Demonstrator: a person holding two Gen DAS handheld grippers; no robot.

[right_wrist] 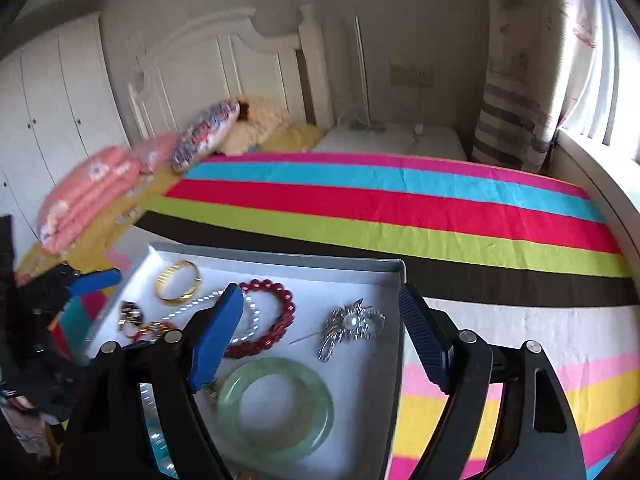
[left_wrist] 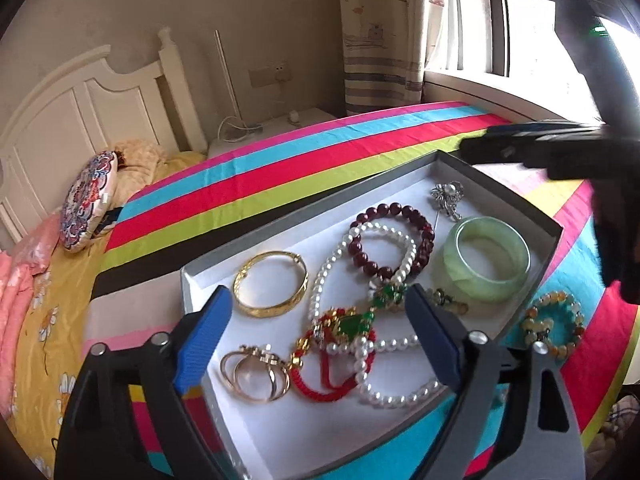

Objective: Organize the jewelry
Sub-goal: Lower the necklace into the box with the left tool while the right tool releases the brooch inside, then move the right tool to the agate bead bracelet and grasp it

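A grey box lid with a white floor lies on the striped bed and holds jewelry: a gold bangle, gold rings, a pearl necklace with a green pendant, a red cord, a dark red bead bracelet, a silver brooch and a jade bangle. An amber bead bracelet lies outside the box on the cover. My left gripper is open above the necklace. My right gripper is open over the brooch and jade bangle.
The striped cover spreads beyond the box. Pillows and folded pink bedding lie near the white headboard. A white nightstand, a curtain and a window sill stand at the right.
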